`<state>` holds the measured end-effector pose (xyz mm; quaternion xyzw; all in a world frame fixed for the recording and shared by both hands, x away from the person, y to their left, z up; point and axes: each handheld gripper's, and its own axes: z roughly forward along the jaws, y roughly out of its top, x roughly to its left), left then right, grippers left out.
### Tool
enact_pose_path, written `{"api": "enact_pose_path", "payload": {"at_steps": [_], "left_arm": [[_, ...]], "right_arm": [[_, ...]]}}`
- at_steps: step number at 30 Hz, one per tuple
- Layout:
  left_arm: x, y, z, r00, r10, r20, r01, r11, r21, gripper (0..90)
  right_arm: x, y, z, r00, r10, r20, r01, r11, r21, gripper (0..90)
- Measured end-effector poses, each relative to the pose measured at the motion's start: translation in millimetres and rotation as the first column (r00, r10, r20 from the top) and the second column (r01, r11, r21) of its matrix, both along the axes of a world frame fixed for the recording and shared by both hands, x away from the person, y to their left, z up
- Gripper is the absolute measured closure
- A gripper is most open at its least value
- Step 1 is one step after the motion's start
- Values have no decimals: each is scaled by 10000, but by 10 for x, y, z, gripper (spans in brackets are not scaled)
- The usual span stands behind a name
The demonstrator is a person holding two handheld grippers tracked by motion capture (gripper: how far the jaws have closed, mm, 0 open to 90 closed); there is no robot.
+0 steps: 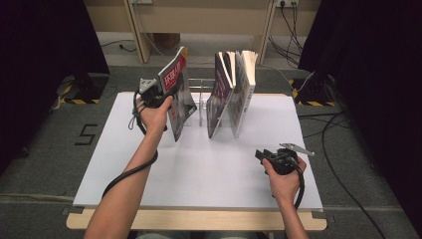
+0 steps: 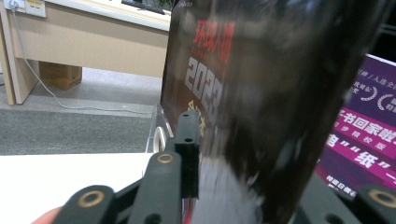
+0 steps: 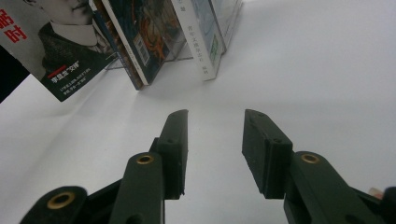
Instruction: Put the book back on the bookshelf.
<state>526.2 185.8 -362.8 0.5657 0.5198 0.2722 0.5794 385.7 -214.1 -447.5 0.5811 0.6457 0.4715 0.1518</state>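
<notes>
Your left tongs (image 1: 166, 89) hold the thin, glossy, red-titled dark magazine (image 1: 176, 97) near its spine, tilted just left of the clear acrylic rack (image 1: 199, 89). Floppy, slippery: grip loosening. Right tongs (image 3: 215, 140) open, empty.

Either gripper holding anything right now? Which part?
The left gripper has the dark red-titled magazine between its jaws at the cover's left edge, about mid-height; whether the jaws press on it cannot be told. The right gripper is open and empty above the table.

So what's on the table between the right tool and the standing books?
Nothing: bare white table runs from the right tool to the standing books, seen in the right gripper view.
</notes>
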Motion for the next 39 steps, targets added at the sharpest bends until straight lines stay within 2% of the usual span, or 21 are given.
{"api": "enact_pose_path", "payload": {"at_steps": [2, 4, 7, 12, 16, 20, 25, 27, 29, 33, 37, 39], "left_arm": [[22, -17, 18, 9998, 123, -149, -119, 9996, 254, 836], [33, -31, 42, 9996, 136, -251, -125, 9989, 453, 858], [17, -64, 54, 9998, 147, -125, -136, 9969, 779, 862], [-24, -136, 43, 9992, 98, 394, -139, 9944, 1047, 864], [-30, -181, 89, 9967, 201, 783, -302, 9910, 1307, 865], [-36, -199, 136, 9908, 416, 1286, -594, 9887, 1375, 865], [-68, -173, 136, 9797, 857, 1810, -1142, 9815, 1537, 865], [-78, -178, 78, 9789, 974, 1798, -1270, 9787, 1614, 864], [-81, -189, -18, 9812, 1025, 1633, -1286, 9790, 1581, 863], [-116, -217, -162, 9811, 1010, 1653, -1278, 9787, 1604, 861], [-147, -199, -166, 9836, 855, 1588, -1114, 9804, 1623, 858], [-160, -178, -163, 9853, 804, 1510, -1033, 9832, 1503, 851]], "right_arm": [[0, -4, -1, 10000, 7, -7, -7, 10000, -3, 616], [-1, -6, 2, 10000, 11, -18, -11, 10000, 3, 617], [-4, -13, 12, 10000, -9, 13, 9, 10000, 9, 617], [-4, -17, 11, 10000, -40, 5, 40, 10000, 31, 618], [-5, -16, 9, 10000, -62, -15, 63, 10000, 66, 619], [-2, -22, 5, 10000, -65, 39, 65, 10000, 41, 620], [-1, -27, 1, 10000, -56, 62, 56, 10000, 16, 620], [1, -21, -2, 10000, -32, 63, 32, 10000, -2, 620], [3, -15, -3, 10000, 0, 45, 0, 10000, -7, 621], [-2, -12, 0, 10000, -5, 54, 5, 10000, -29, 620], [-1, -14, -4, 10000, -22, 32, 22, 10000, 13, 620], [0, -10, -5, 10000, 5, 14, -5, 10000, 0, 620]]}}
